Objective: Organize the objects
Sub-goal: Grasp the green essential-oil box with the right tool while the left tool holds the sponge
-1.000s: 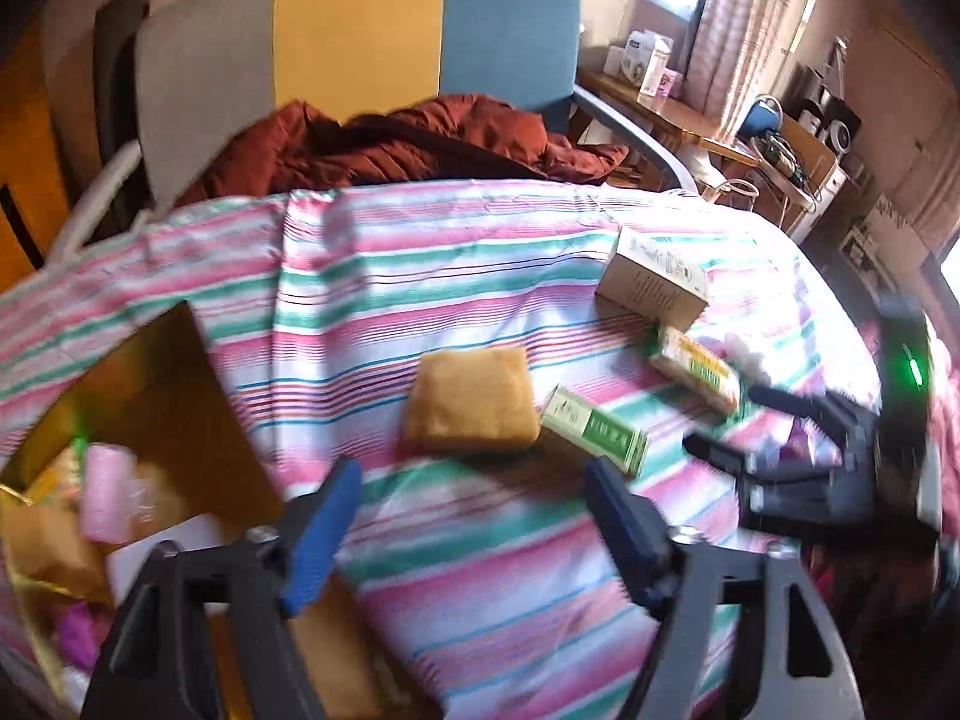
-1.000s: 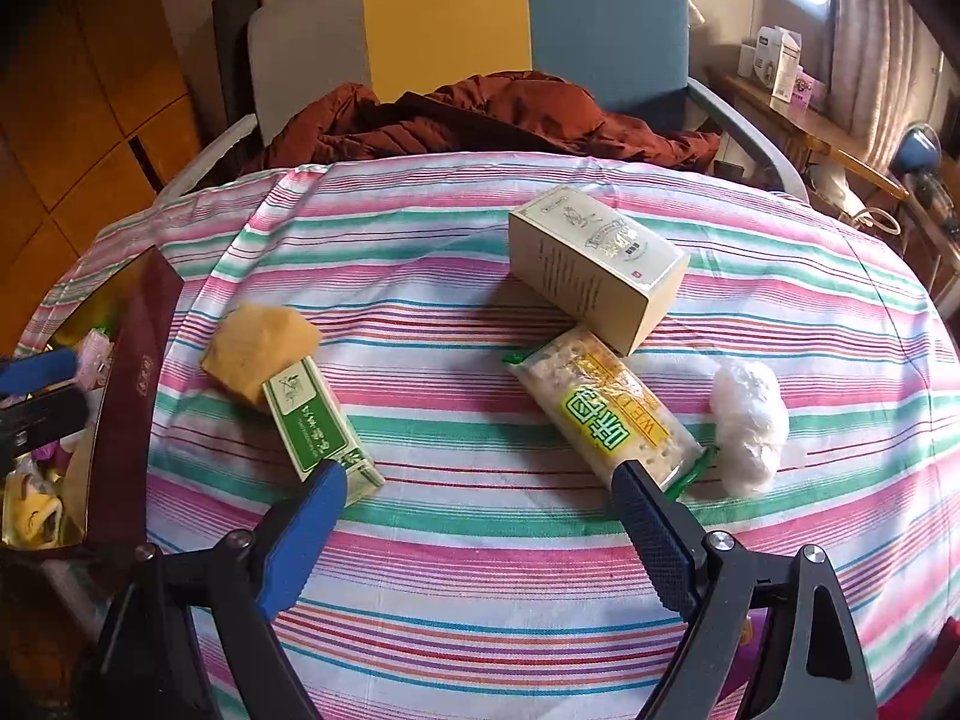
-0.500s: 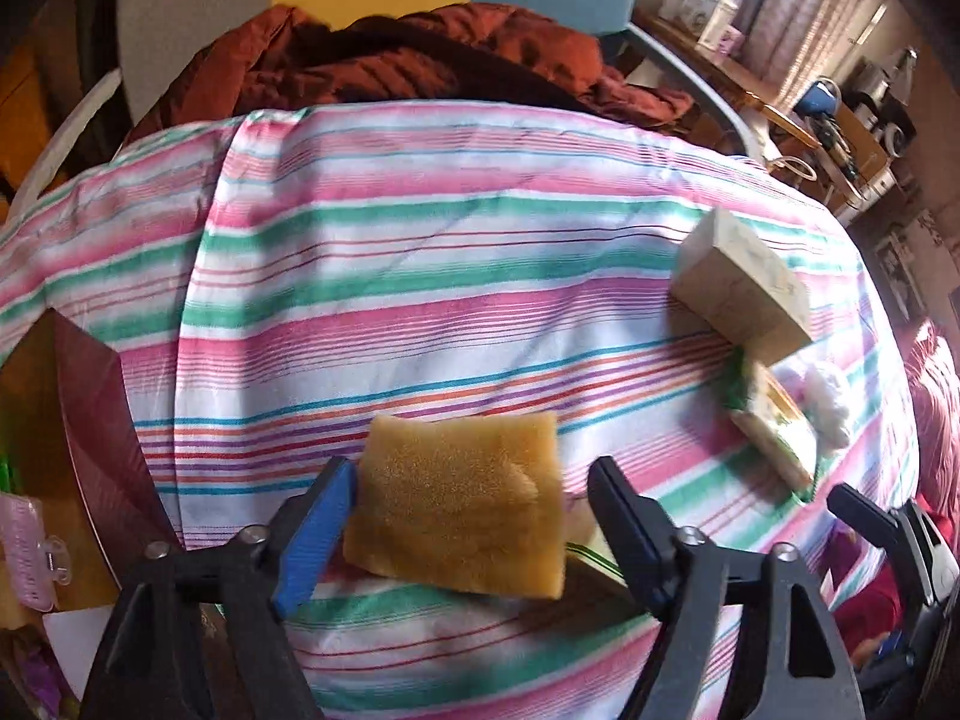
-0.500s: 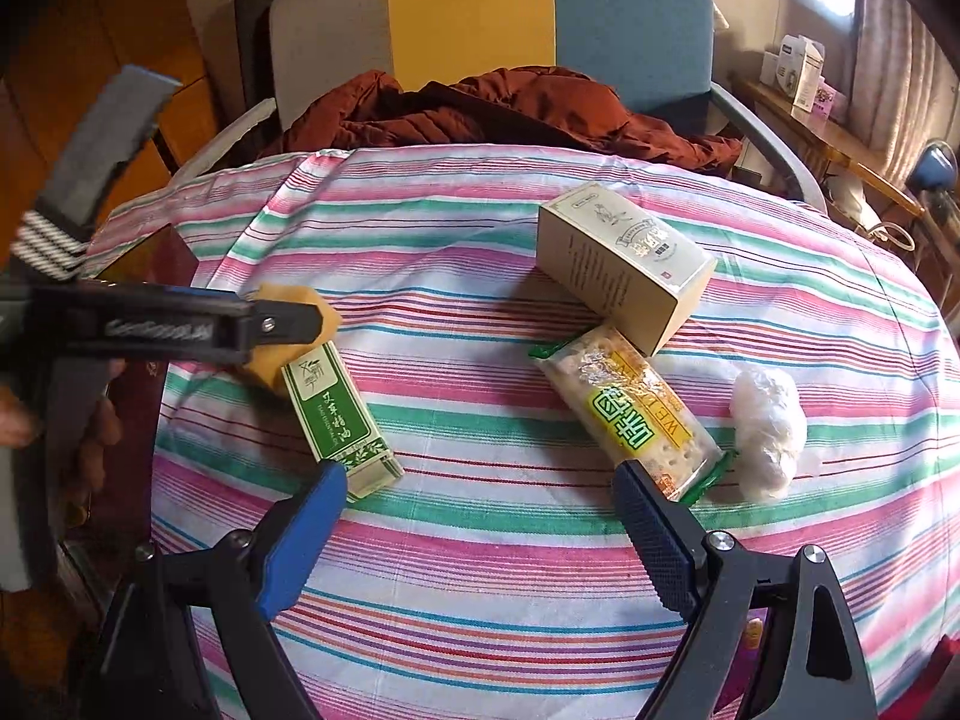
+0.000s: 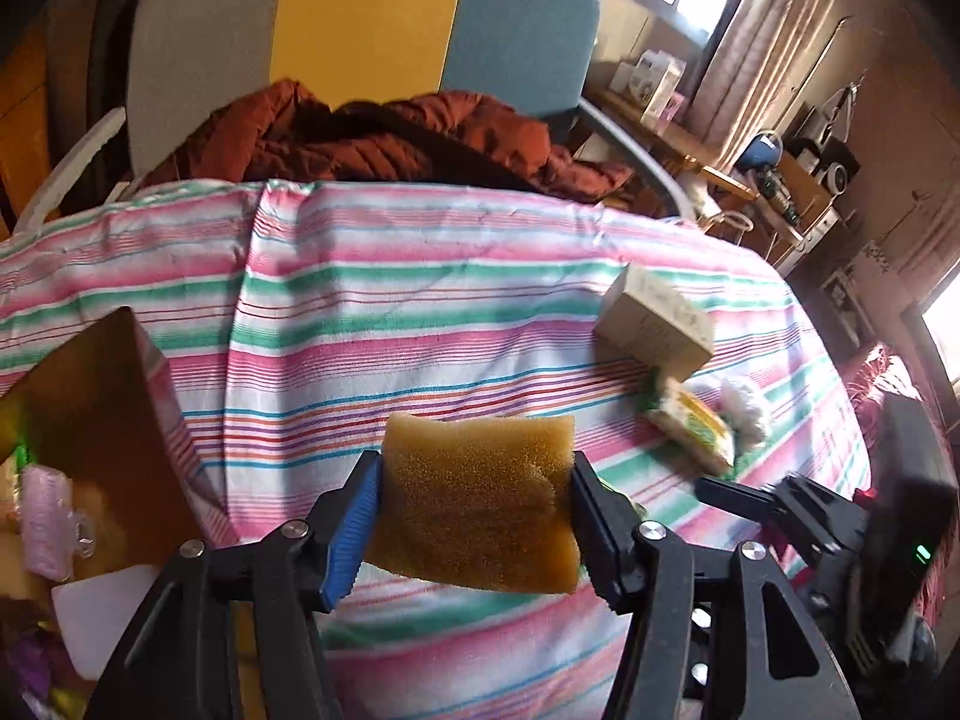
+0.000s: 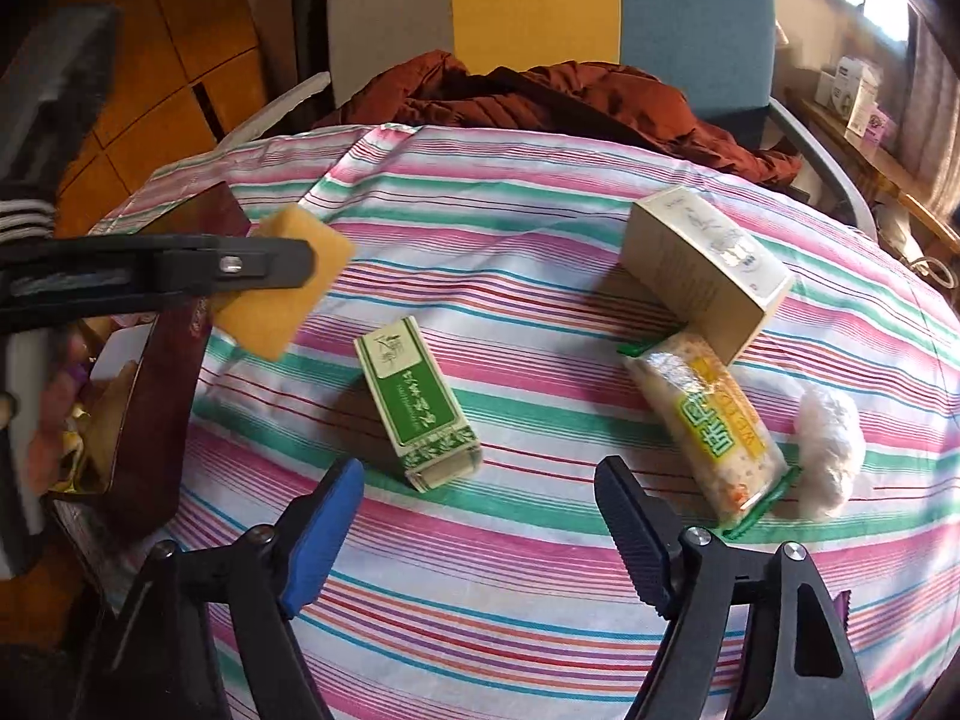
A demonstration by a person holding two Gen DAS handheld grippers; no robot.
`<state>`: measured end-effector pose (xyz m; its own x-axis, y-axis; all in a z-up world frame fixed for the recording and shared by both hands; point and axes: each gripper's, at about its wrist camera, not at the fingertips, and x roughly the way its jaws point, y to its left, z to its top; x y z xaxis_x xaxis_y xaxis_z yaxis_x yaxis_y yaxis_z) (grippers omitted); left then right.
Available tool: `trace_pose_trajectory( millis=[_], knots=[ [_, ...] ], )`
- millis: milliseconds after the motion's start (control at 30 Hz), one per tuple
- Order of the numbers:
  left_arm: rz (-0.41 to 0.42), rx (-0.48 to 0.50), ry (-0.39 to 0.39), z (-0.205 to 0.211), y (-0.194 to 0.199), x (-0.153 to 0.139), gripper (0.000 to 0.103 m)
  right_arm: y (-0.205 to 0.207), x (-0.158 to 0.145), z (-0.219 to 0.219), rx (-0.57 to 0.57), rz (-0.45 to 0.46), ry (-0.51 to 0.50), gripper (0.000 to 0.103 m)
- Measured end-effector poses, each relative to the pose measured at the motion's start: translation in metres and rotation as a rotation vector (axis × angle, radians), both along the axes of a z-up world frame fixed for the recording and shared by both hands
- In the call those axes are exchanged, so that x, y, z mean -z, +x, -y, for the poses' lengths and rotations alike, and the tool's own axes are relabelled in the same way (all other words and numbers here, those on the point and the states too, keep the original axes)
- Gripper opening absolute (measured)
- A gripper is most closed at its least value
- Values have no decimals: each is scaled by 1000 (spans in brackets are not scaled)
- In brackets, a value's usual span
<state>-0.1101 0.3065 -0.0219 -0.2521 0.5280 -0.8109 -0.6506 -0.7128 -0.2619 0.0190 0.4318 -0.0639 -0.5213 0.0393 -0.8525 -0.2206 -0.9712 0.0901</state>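
Dark-red box [image 5: 90, 420] — pink clip [image 5: 45, 516], wrappers inside.

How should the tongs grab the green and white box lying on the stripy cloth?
Take the green and white box across its two long sides, near the middle, coming down from above. It lies flat, long and narrow, with bare cloth on both sides, so the open right tongs should fit around it.

My left gripper [image 5: 474, 516] has just closed its jaws on the sponge [image 5: 477, 516], both pads pressing it, while my right gripper [image 6: 480, 528], jaws just narrowed, points down with nothing between them.
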Motion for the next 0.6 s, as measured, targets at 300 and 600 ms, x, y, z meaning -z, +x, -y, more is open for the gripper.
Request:
trace_pose_trajectory(
  millis=[300,600],
  knots=[
    [-51,-49,99,81,31,-38,61,-45,25,11,-55,102,45,55],
    [-49,-287,142,209,36,-35,61,-29,17,17,7,50,17,31]
  ],
)
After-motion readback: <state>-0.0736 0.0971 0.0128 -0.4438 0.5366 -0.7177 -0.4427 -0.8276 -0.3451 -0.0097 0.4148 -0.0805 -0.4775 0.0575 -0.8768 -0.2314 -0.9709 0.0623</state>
